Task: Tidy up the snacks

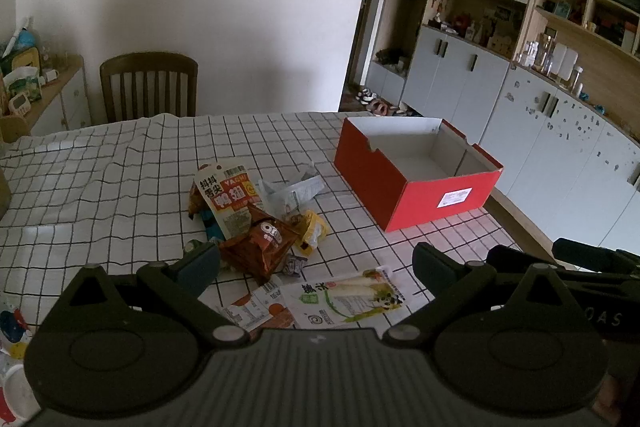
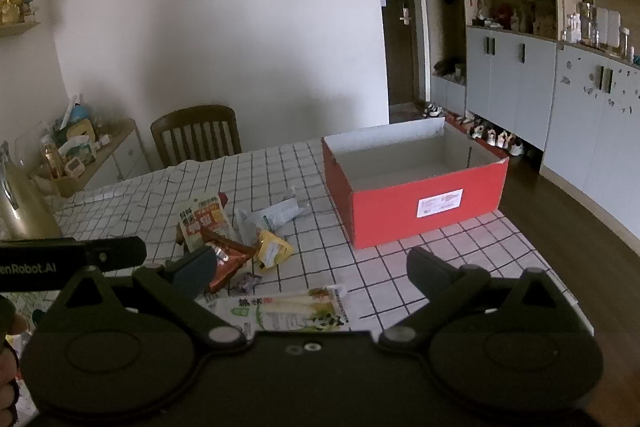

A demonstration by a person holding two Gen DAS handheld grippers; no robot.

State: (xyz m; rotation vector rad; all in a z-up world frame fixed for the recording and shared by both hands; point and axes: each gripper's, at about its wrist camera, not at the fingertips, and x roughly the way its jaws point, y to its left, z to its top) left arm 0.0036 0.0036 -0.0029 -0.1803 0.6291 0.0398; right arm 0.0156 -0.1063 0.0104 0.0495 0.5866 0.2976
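Both claws hang above the near edge of the checked tablecloth [image 1: 120, 163] with their fingers spread wide and nothing between them. Directly under and just ahead of the left gripper [image 1: 316, 259] lies a flat white-and-green snack pack [image 1: 348, 297], its long axis running across the gap between the fingers, roughly left to right, tilted slightly up toward the right. The same pack [image 2: 280, 311] sits just below the right gripper [image 2: 312, 263] too, a little toward its left finger, so either claw could reach it; the left one seems marginally better centred over it. Ahead and to the left of the left claw is the loose heap: a brown crinkled packet [image 1: 260, 243] close to the left finger, a white-and-red packet [image 1: 228, 195] beyond it, a yellow wrapper [image 1: 312, 231] and a pale crumpled bag [image 1: 288, 193] further ahead. The red cardboard box [image 1: 440, 199], open-topped and apparently with nothing in it, stands ahead and to the right of both claws, well apart from the heap. Since the flat pack lies crosswise, a claw would probably need to turn so its fingers close over the narrow width before carrying it forward-right to the box.
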